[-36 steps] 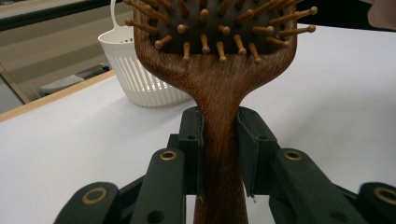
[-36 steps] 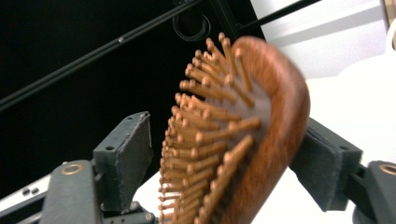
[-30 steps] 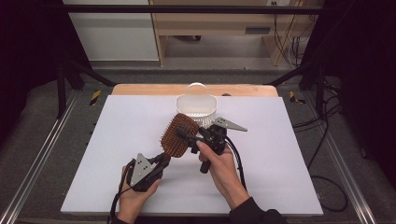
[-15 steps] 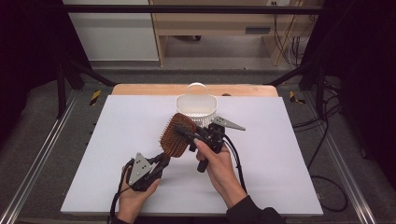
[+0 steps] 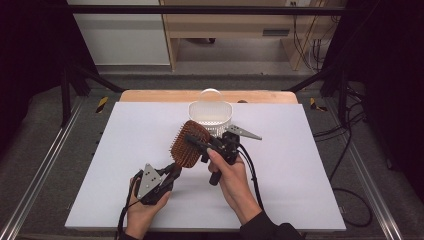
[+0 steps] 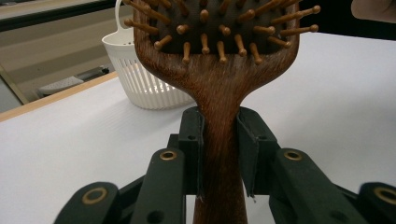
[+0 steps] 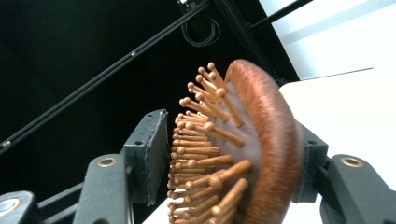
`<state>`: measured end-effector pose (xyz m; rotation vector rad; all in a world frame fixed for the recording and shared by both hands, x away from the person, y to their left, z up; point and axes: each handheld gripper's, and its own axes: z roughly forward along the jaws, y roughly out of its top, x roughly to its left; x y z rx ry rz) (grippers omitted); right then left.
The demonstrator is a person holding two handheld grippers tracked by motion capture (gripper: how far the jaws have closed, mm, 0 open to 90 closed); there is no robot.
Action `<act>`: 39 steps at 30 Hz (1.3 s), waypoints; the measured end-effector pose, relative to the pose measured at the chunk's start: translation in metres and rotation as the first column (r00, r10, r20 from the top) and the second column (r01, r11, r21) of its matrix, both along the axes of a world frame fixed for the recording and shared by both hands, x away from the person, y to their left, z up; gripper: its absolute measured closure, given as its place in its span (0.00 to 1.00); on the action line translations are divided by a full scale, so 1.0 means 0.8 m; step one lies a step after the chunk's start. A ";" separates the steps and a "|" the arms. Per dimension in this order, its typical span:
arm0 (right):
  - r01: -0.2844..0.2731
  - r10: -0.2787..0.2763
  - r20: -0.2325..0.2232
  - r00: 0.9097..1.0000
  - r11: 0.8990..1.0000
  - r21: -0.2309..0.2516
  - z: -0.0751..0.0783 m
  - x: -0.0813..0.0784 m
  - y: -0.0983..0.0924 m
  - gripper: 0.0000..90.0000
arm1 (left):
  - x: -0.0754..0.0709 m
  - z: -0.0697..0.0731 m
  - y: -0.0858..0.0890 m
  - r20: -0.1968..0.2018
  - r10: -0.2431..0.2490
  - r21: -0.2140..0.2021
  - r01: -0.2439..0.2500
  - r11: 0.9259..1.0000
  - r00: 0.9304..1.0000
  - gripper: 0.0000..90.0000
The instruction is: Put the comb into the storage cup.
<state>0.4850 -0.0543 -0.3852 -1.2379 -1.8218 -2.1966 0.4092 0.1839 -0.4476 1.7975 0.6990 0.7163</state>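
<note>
The wooden hairbrush (image 5: 189,145) is being held above the table (image 5: 310,165), just before the white basket (image 5: 210,115): handle clamped by the left gripper (image 6: 219,154), while the right gripper (image 7: 224,158) jaws, having just been closing, are now pressing its head, suggesting a handover.

Table sheet (image 5: 320,165) evenly lit from overhead, bright white, only soft shadows under the hands; surroundings left and right fall to near black. Gripper views: near jaws and hairbrush (image 6: 219,93) slightly soft, far basket (image 6: 140,70) softer; high view grainy.
</note>
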 end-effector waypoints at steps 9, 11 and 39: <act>-0.011 0.012 0.004 1.000 1.000 -0.001 0.003 -0.002 -0.001 0.54 | 0.001 -0.002 0.002 -0.003 0.000 -0.012 0.000 1.000 1.000 0.80; -0.006 0.006 0.003 1.000 1.000 -0.006 0.004 -0.002 0.000 0.55 | 0.002 -0.002 0.002 -0.005 0.004 -0.013 -0.004 1.000 1.000 0.80; 0.060 -0.057 0.031 0.998 0.994 -0.091 0.023 -0.002 0.019 0.58 | 0.008 -0.006 0.013 -0.045 0.033 -0.125 -0.038 0.991 0.998 0.74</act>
